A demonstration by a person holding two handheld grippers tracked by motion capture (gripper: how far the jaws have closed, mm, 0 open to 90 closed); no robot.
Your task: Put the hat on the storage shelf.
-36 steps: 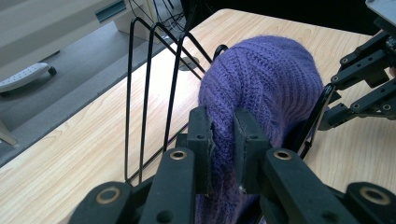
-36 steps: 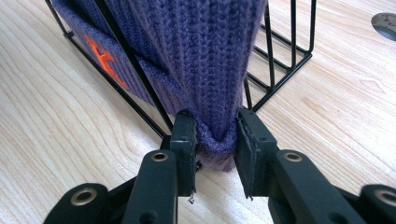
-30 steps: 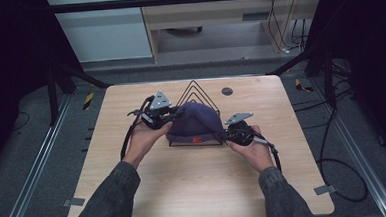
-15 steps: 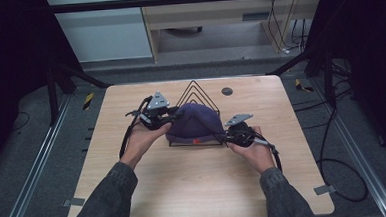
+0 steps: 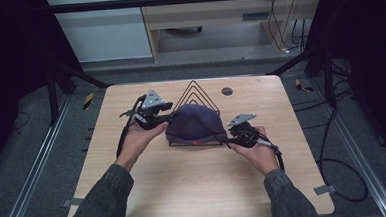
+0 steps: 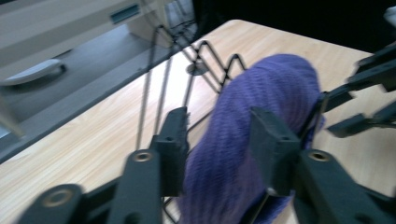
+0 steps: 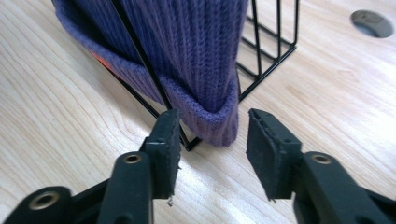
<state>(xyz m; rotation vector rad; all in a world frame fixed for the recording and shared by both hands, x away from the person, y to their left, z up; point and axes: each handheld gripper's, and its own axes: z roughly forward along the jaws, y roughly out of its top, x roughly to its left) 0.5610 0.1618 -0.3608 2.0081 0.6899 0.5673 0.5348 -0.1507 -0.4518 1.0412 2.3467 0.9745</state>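
A purple knit hat (image 5: 194, 123) is draped over a black wire rack (image 5: 196, 88) of triangular frames in the middle of the wooden table (image 5: 185, 189). My left gripper (image 5: 174, 117) is at the hat's left side. In the left gripper view its jaws have just been opening, and the hat (image 6: 271, 93) lies loosely between them at the left gripper (image 6: 219, 140). My right gripper (image 5: 227, 139) is at the hat's lower right edge. Its jaws have also just been opening, with the hat's folded brim (image 7: 210, 121) between them and a gap on each side at the right gripper (image 7: 212, 140).
A round cable hole (image 5: 226, 91) sits in the table behind the rack. The rack's wire base (image 7: 275, 42) runs along the wood beside the brim. A desk and cables stand beyond the table's far edge. Both forearms come in from the near edge.
Both hands and the hat stay where they were. The jaws of both grippers look a little wider apart than before.
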